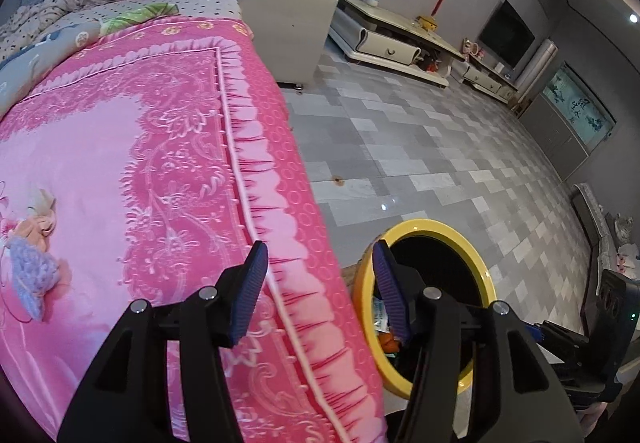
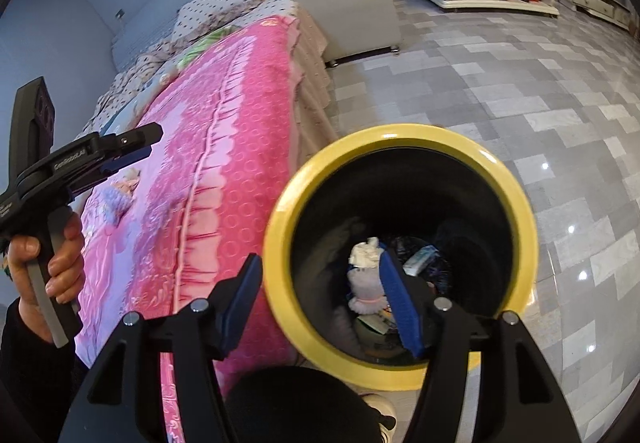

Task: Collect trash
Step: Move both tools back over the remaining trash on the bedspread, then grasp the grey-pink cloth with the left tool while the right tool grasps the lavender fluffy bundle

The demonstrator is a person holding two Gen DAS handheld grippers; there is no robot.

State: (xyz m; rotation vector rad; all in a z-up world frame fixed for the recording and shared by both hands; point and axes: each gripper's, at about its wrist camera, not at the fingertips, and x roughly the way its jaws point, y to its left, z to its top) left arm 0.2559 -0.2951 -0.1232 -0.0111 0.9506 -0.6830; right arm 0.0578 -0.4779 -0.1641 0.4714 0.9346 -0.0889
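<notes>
Right now the left gripper [image 1: 320,283] hangs over the edge of the bed, its blue-padded jaws about half open with nothing between them; below it lies the bright pink patterned bedspread [image 1: 168,147]. Farther in on that bedspread rest a few small soft scraps, a lilac knitted piece [image 1: 30,275] touching a peach-coloured crumpled one [image 1: 40,223]. Beside the bed, on the grey tiled floor [image 1: 420,147], stands the round black bin with a yellow rim [image 2: 400,147]. The right gripper [image 2: 320,291] hovers just above this bin, jaws also roughly half open and empty. Inside the bin lie a pale grey cloth bundle with a white crumpled top [image 2: 366,271] and a light wrapper [image 2: 420,259]. A person's hand [image 2: 48,267] grips the left gripper's handle.
</notes>
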